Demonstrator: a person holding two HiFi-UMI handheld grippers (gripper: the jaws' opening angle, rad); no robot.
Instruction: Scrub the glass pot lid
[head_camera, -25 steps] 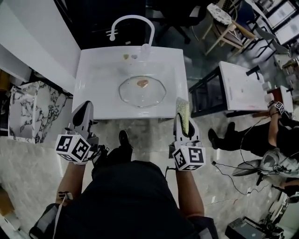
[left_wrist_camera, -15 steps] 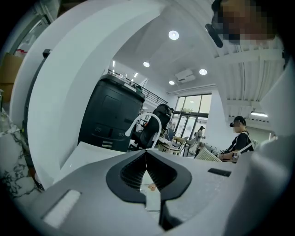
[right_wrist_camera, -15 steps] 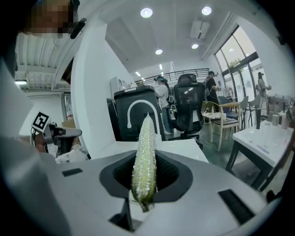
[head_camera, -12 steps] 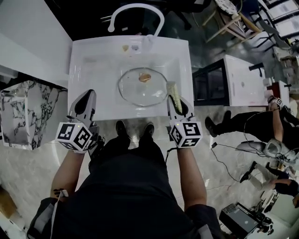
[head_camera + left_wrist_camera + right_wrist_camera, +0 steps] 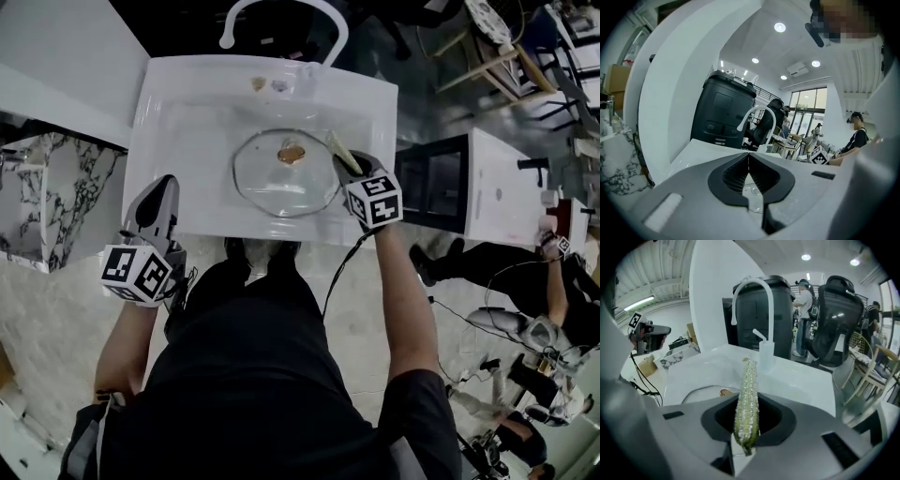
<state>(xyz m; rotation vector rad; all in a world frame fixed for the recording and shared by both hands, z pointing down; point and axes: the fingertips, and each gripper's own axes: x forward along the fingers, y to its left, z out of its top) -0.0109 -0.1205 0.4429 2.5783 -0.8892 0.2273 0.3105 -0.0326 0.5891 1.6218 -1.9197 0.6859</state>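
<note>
Head view, lid: the glass pot lid (image 5: 272,183) lies flat in the basin of the white sink (image 5: 173,122); a brown patch (image 5: 292,152) sits near its centre, stain or knob cannot be told; the faucet (image 5: 281,14) arches over the far edge.
Head view, right gripper: the right gripper (image 5: 345,165) reaches over the lid's right rim; a yellow-green scouring pad (image 5: 337,149) juts from it toward the brown patch; contact with the glass cannot be told.
Head view, left gripper: the left gripper (image 5: 161,195) hangs at the sink's near left edge, apart from the lid.
Left gripper view, jaws: pressed together edge to edge, nothing held; the faucet stands beyond.
Right gripper view, jaws: clamped on the scouring pad, which stands edge-on out of them; the lid's rim and brown patch lie low left.
Handling, lid (judgement): probably rigid, brittle, fairly heavy; slick if wet, so apt to skate or spin in the basin under a stroke.
Handling, hold (judgement): steady the near left rim with the free left gripper; moderate pressure only.
Handling, pad (judgement): soft; should flatten against the glass.
</note>
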